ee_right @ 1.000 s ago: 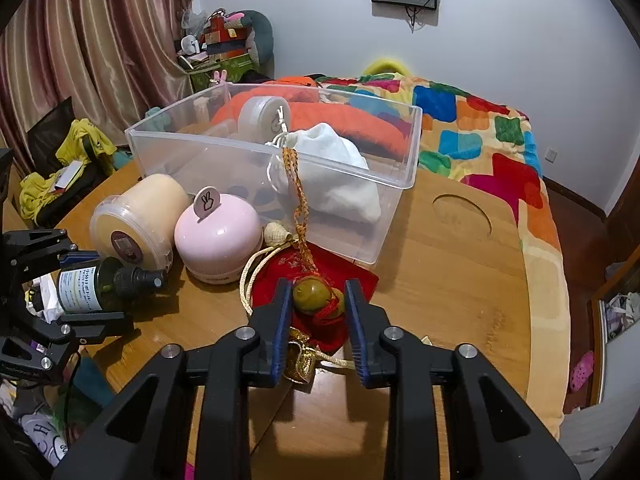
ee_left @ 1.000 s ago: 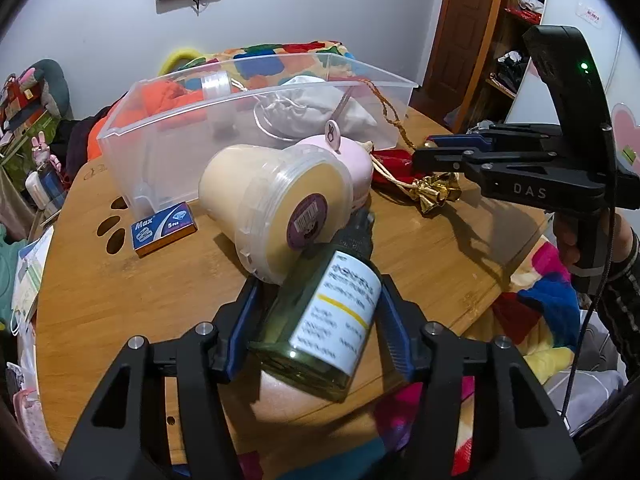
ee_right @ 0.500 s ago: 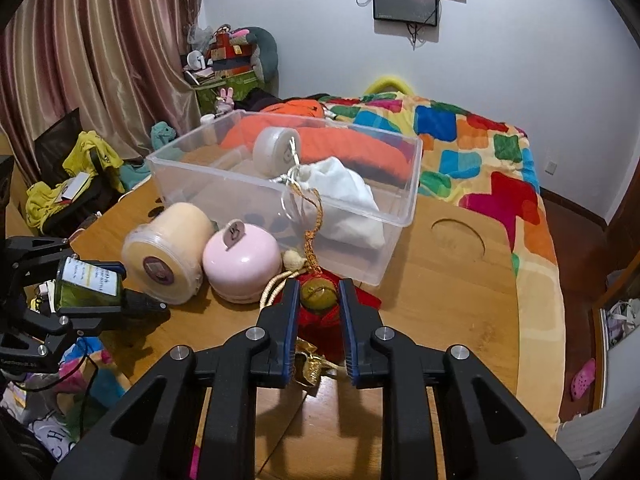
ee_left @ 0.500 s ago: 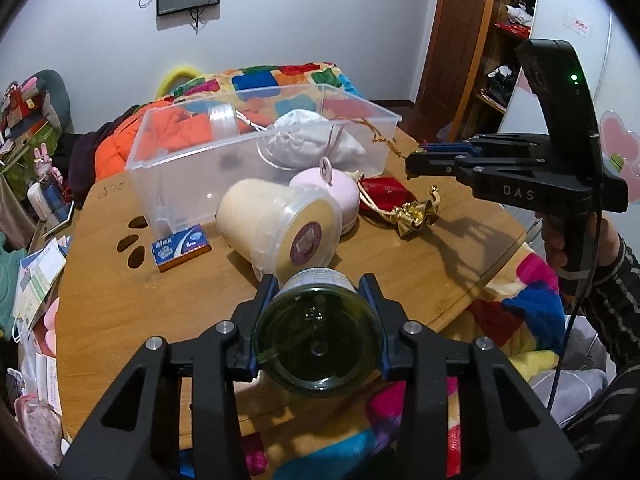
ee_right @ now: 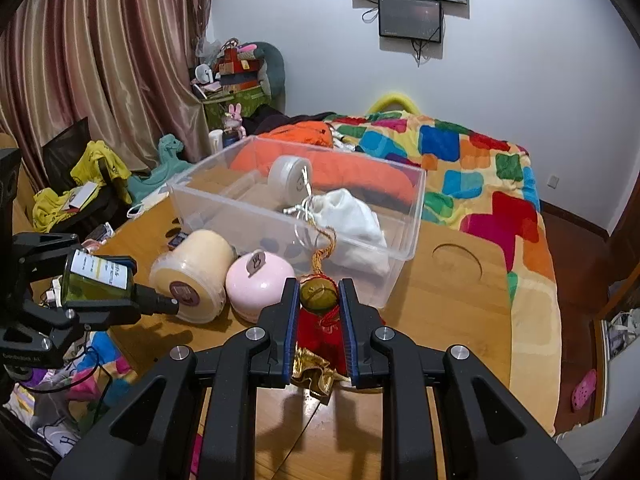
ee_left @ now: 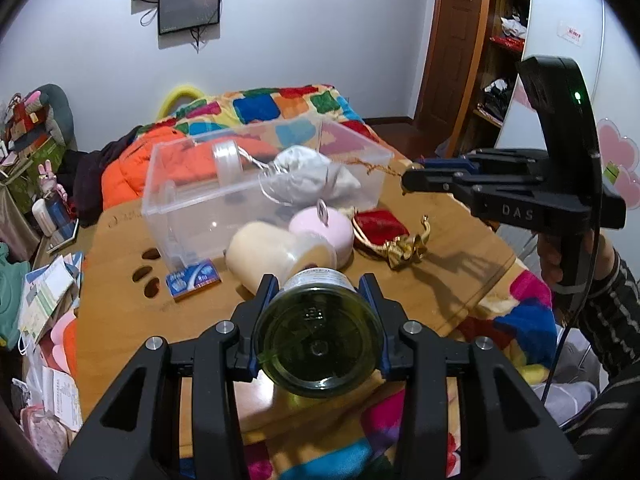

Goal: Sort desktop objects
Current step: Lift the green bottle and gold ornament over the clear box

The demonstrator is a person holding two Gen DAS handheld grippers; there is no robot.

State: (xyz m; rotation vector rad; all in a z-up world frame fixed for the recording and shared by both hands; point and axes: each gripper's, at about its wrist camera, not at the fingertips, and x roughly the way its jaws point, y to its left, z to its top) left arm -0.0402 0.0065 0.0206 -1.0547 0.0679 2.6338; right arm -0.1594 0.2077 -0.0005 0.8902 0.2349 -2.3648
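Note:
My left gripper [ee_left: 318, 286] is shut on a dark green glass bottle [ee_left: 320, 344], whose base faces the camera. The right wrist view shows that bottle [ee_right: 96, 276] held off the wooden table [ee_right: 452, 320], its black cap pointing at a cream jar [ee_right: 196, 264] lying on its side. My right gripper [ee_right: 319, 290] is shut on an olive-brown bead [ee_right: 319, 295] with a gold braided cord [ee_right: 326, 246], above a red pouch [ee_right: 320, 332]. The clear plastic box [ee_left: 168, 216] behind holds a white pouch [ee_left: 308, 176] and a round white case [ee_left: 226, 156].
A pink round case [ee_left: 320, 228] sits beside the cream jar [ee_left: 264, 248]. A small blue box [ee_left: 194, 278] lies by the clear box, and a gold pouch [ee_left: 406, 250] lies next to the red pouch [ee_left: 380, 226]. A bed with a patchwork blanket [ee_right: 460, 152] stands beyond the table.
Both grippers have risen. The left jaws closed on the bottle and lifted it, base now toward the camera. The right jaws closed on the bead and raised it off the red pouch.

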